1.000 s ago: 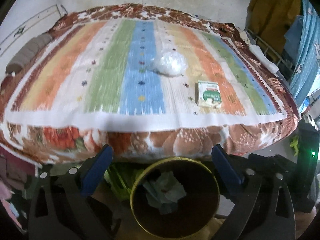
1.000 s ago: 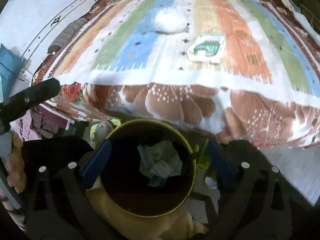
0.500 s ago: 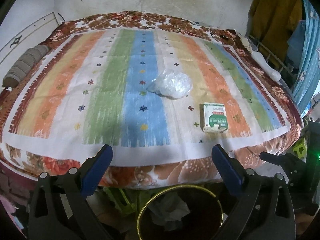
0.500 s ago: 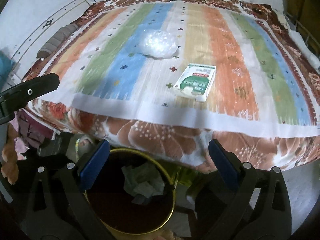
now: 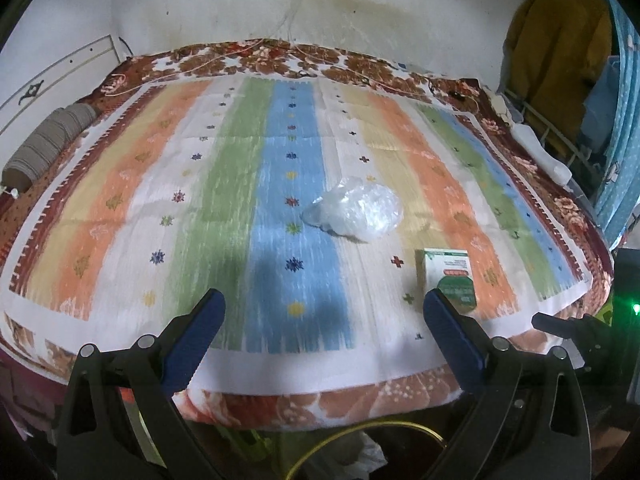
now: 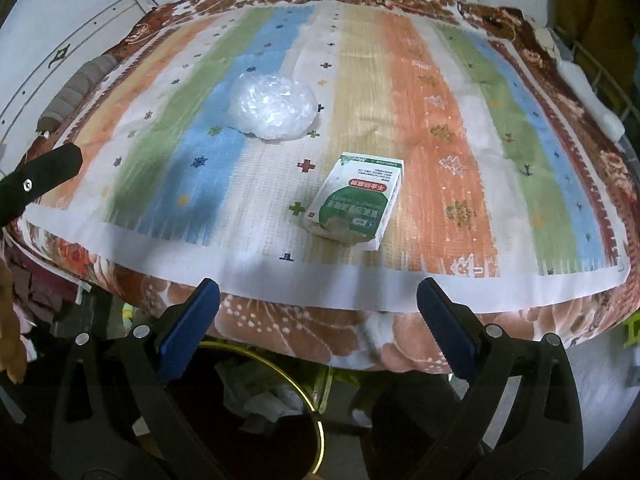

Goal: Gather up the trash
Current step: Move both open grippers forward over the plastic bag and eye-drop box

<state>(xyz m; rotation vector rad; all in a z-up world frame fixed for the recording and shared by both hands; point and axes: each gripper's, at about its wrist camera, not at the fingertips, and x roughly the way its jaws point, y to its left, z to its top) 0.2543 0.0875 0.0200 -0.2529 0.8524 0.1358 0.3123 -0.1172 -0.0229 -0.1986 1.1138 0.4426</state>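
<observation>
A crumpled clear plastic bag (image 5: 354, 212) lies on the striped bed cover (image 5: 160, 208); it also shows in the right wrist view (image 6: 274, 106). A white and green small box (image 5: 448, 278) lies near the bed's front edge, right of the bag, and shows in the right wrist view (image 6: 356, 202). A gold-rimmed bin (image 6: 292, 420) with crumpled paper in it stands on the floor below the bed edge; its rim shows in the left wrist view (image 5: 360, 432). My left gripper (image 5: 324, 320) is open and empty above the bed's front edge. My right gripper (image 6: 318, 308) is open and empty, in front of the box.
A rolled grey cloth (image 5: 48, 140) lies at the bed's far left edge. Clothes hang at the right (image 5: 560, 40). A white wall stands behind the bed. The left gripper's finger (image 6: 40, 176) shows at the left of the right wrist view.
Both grippers have risen from over the bin and moved forward toward the bed. The bin has dropped low in both views; the bag and box look nearer.
</observation>
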